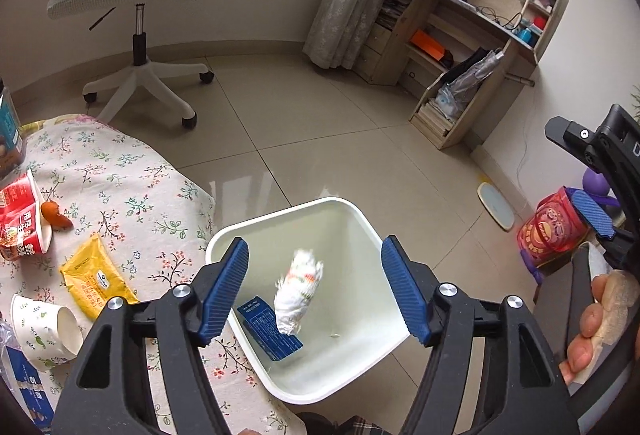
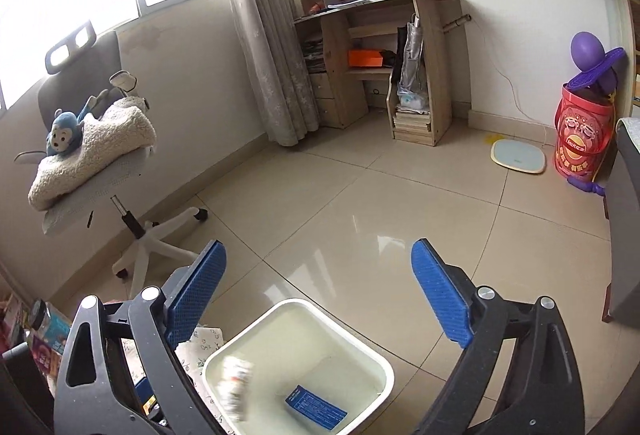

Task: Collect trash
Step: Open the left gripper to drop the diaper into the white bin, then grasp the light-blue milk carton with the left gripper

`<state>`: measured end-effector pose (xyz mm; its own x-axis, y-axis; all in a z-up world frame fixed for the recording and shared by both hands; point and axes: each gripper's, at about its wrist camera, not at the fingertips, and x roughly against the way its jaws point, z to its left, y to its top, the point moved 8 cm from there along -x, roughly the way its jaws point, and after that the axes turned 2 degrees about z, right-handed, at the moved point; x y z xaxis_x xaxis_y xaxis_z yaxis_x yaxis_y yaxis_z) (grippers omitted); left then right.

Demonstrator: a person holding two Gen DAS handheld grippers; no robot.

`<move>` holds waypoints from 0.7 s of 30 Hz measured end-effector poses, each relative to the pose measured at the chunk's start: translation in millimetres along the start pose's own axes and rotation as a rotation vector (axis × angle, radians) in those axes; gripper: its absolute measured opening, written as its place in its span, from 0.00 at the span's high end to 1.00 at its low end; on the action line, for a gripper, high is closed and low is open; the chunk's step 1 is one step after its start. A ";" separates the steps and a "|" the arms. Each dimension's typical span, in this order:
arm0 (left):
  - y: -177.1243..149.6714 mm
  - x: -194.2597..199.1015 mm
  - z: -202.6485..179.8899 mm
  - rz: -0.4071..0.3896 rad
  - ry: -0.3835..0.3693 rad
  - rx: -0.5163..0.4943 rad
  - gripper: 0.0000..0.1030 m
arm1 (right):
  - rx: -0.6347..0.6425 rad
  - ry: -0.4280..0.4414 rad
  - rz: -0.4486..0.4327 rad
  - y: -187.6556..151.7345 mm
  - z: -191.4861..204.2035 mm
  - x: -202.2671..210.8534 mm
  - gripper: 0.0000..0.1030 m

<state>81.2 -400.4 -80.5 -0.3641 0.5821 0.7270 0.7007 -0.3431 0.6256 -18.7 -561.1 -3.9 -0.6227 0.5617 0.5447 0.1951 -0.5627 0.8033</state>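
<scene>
Blue pads of our left gripper stand spread above the white bin; a crumpled wrapper, blurred, drops free onto a blue packet. From the right wrist, our right gripper gapes empty too. Next, we judge, back left to the table for the yellow packet and paper cup.
</scene>
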 end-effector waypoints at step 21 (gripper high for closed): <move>16.7 121.8 124.3 -0.296 0.371 0.032 0.09 | 0.358 0.026 -0.081 -56.2 117.5 35.8 0.07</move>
<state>124.9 -243.6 -16.7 -0.7413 0.3471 0.5745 0.5504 -0.1754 0.8162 37.1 -438.1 -1.3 -0.6650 0.5778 0.4732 0.3944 -0.2663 0.8795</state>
